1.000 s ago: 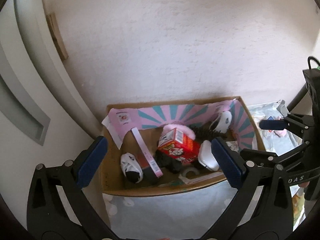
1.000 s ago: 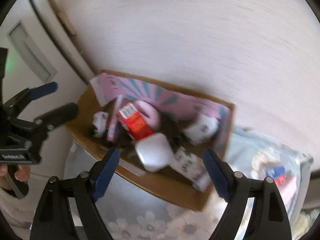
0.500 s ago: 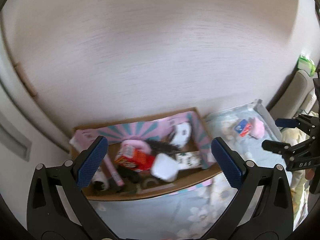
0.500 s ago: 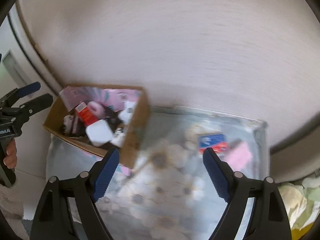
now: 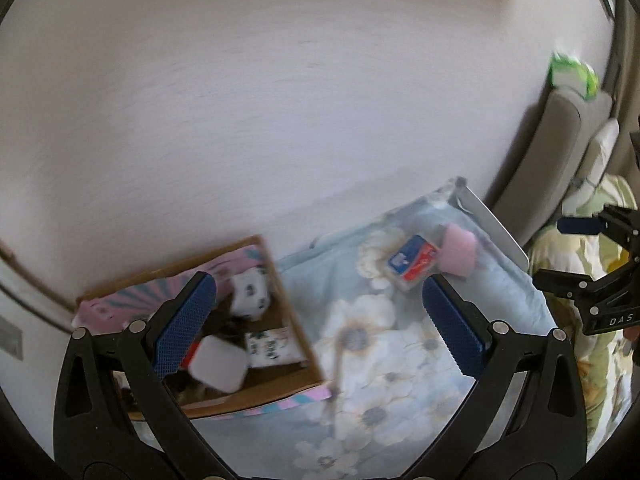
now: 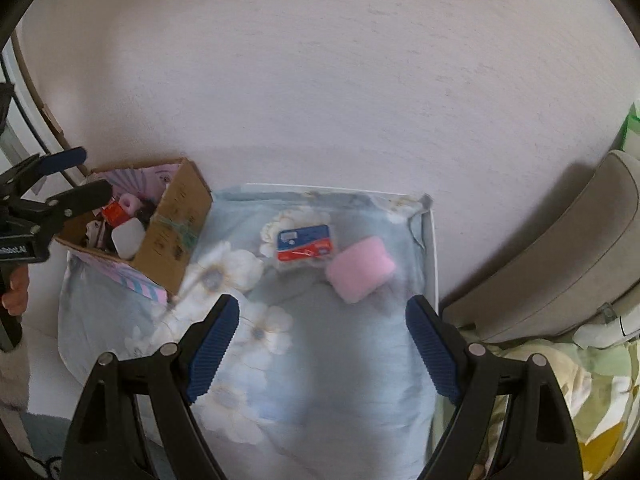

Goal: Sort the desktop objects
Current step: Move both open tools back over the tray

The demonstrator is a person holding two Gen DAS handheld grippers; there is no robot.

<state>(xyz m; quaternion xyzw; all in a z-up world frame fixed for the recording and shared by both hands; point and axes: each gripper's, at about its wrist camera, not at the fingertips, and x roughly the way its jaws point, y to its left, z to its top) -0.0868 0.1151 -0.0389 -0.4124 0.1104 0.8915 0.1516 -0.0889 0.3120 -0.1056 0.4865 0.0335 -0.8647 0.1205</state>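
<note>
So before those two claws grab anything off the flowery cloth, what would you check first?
1. Right gripper open and empty: ok.
2. Left gripper open and empty: ok.
3. Blue and red packet lying free on the cloth: ok.
4. Pink pad clear of the packet: cannot tell; they lie close together, and the picture is blurred.
5. Cardboard box has room for more: cannot tell; it already holds several things.
6. Grippers clear of each other: ok; each sits at the edge of the other's view.
</note>
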